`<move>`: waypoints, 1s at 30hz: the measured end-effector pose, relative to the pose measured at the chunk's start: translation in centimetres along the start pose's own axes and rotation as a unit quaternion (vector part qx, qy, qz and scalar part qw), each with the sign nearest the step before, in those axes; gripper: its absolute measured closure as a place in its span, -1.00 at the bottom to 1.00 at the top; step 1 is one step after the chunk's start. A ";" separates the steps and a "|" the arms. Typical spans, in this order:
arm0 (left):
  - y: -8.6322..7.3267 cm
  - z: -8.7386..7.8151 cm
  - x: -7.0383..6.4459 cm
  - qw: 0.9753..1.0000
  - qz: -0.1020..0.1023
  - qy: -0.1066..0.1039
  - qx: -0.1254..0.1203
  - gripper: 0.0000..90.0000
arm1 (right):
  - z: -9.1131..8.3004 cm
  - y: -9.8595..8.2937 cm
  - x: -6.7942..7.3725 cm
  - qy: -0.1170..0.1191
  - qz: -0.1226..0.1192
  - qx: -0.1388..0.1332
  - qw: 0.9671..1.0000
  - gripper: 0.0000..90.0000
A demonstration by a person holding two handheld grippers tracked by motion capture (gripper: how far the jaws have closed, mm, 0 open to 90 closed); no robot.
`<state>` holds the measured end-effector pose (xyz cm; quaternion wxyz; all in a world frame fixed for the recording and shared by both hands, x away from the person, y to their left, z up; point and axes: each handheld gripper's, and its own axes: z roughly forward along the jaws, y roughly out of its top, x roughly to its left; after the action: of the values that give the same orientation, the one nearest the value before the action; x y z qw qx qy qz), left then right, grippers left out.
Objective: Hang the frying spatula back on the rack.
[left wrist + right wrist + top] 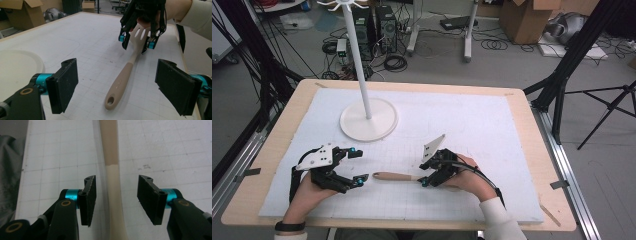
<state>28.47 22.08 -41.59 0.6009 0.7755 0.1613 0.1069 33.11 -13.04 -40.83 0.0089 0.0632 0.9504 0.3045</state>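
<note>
Two tools: both gaped wide.
Left tool (360,165): at spatula's (394,176) handle end, nine o'clock.
Right tool (425,174): jaws straddled spatula's neck, untouching.

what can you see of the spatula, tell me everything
The spatula is a slotted turner that looks plastic or silicone: a tan handle with a hanging hole at its end, and a paler cream neck and head with long slots. It lies flat on the white gridded mat, handle end toward the left gripper, head under the right gripper. The right gripper's open jaws straddle the neck without clearly touching it. The left gripper is open, short of the handle.
</note>
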 end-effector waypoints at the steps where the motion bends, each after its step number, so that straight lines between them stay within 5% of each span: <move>1: 0.0 0.0 0.0 1.000 0.002 -0.002 0.002 -0.58 | 0.2 0.1 0.0 0.002 -0.002 0.012 1.000 0.15; 16: -0.1 0.4 -0.1 1.000 0.001 -0.007 0.009 -0.58 | 1.5 0.9 0.0 0.003 -0.006 0.083 0.997 0.31; 23: -0.1 0.6 -0.2 1.000 0.002 -0.009 0.014 -0.58 | 1.8 1.9 0.3 -0.004 0.002 0.122 0.993 0.40; 30: -0.1 0.5 -0.3 1.000 0.000 -0.008 0.012 -0.58 | 2.3 3.3 0.4 -0.009 0.006 0.175 0.984 0.51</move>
<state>28.32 21.57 -41.83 0.5931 0.7832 0.1583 0.0989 33.21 -9.00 -40.77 0.0046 0.0724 0.9885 0.1325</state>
